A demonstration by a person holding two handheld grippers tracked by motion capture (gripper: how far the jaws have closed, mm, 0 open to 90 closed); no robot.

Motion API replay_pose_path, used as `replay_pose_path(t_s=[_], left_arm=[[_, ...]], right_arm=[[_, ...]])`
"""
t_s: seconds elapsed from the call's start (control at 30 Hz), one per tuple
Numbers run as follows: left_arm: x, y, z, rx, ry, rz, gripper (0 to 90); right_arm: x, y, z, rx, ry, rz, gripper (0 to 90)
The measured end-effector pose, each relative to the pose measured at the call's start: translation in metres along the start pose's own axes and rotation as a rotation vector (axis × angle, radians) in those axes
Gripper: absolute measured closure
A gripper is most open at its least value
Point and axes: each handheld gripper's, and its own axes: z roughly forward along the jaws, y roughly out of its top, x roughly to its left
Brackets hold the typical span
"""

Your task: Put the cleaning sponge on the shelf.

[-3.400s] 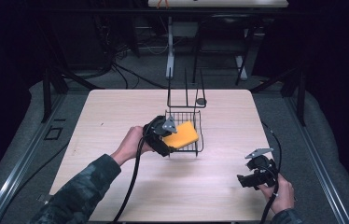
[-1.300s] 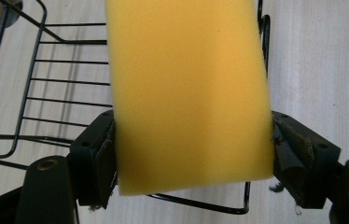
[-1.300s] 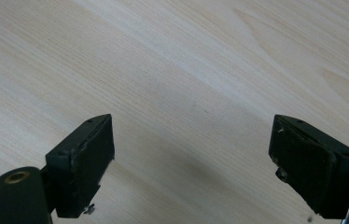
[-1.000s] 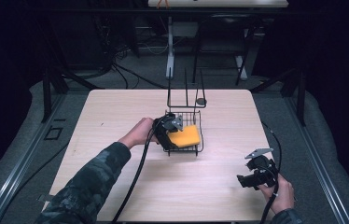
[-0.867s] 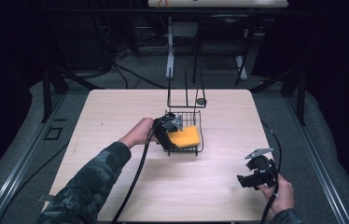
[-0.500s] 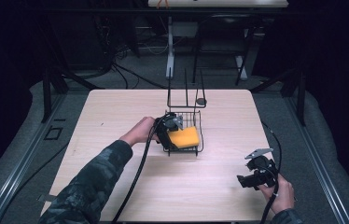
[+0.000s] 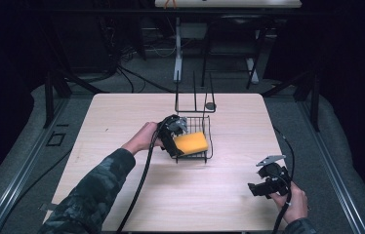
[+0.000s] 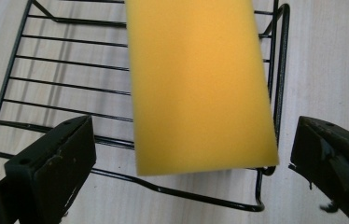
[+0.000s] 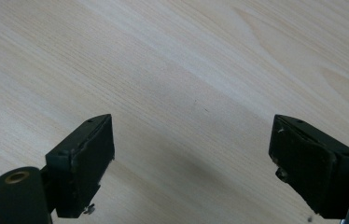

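Observation:
A yellow sponge (image 7: 191, 142) lies in the black wire basket (image 7: 207, 131) at the middle of the table. In the left gripper view the sponge (image 8: 200, 84) rests on the basket's wires (image 8: 60, 84), free of both jaws. My left gripper (image 7: 174, 141) sits at the basket's left side; its jaws have just been opening and now stand wide apart, and the sponge's near end lies between them untouched. My right gripper (image 7: 258, 187) hovers near the table's front right, open over bare wood (image 9: 186, 93) with nothing between its jaws.
A tall black wire frame (image 7: 195, 100) with a small dark disc (image 7: 211, 105) stands just behind the basket. The light wooden table (image 7: 122, 112) is ringed by dark floor, cables and stands. Cables trail from both grippers toward the front edge.
The left gripper carried the sponge further into the basket, then let go of it; the sponge now lies flat in the basket. The right gripper has stayed in place.

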Motion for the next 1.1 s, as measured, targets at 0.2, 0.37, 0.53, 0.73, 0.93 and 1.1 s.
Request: replay_pose_path(t_s=[0.2,0.37,0.53,0.73,0.93,1.1], left_arm=[[-0.003,-0.006,-0.013,-0.027,0.024,-0.034,0.4],[-0.01,-0.012,-0.026,-0.051,0.055,-0.048,0.5],[-0.012,-0.02,-0.04,-0.074,0.086,-0.115,0.5],[-0.023,-0.033,-0.057,-0.103,0.155,-0.185,0.5],[-0.034,-0.05,-0.077,-0.145,0.2,-0.301,0.5],[-0.048,-0.065,-0.087,-0.157,0.225,-0.345,0.5]], right_arm=[[0.001,0.0,-0.001,0.003,-0.001,-0.002,13.6],[0.001,0.001,-0.001,0.003,0.0,-0.002,13.6],[0.001,0.001,-0.001,0.004,-0.003,-0.003,13.6],[0.002,0.0,-0.001,0.004,-0.003,0.001,13.6],[0.003,0.0,0.0,-0.001,-0.004,-0.005,13.7],[0.003,0.001,-0.001,0.004,-0.001,-0.007,13.7]])
